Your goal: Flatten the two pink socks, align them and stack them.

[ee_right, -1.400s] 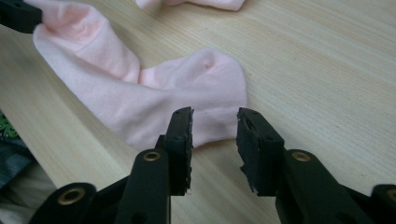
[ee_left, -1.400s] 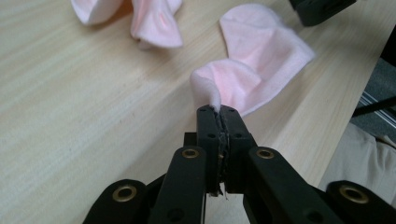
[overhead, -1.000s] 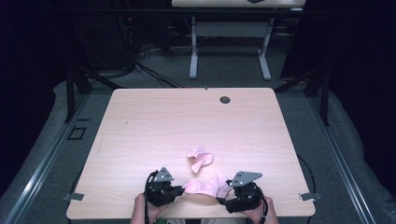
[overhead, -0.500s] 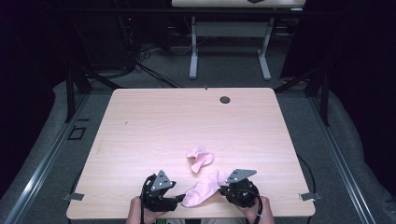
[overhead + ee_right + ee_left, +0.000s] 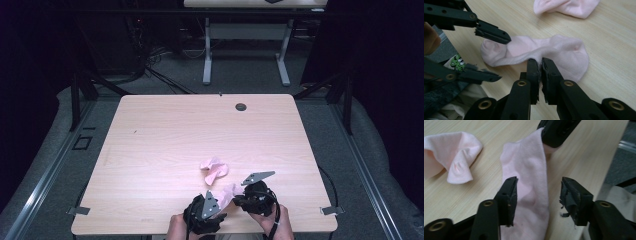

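Pink sock (image 5: pixel 227 192) lies near the tabletop's (image 5: pixel 165 135) near edge in the high view, stretched between our left claw (image 5: pixel 212 205) and right claw (image 5: pixel 245 199), while a second, crumpled sock (image 5: pixel 214 169) waits just beyond it, so we judge the pairing barely begun. Along the left claw (image 5: pixel 537 195) view, its jaws stand wide astride the sock (image 5: pixel 529 182), whose long axis runs away from them. Along the right claw (image 5: pixel 541 66) view, the jaws pinch the sock's (image 5: pixel 564 50) edge, its length lying crosswise.
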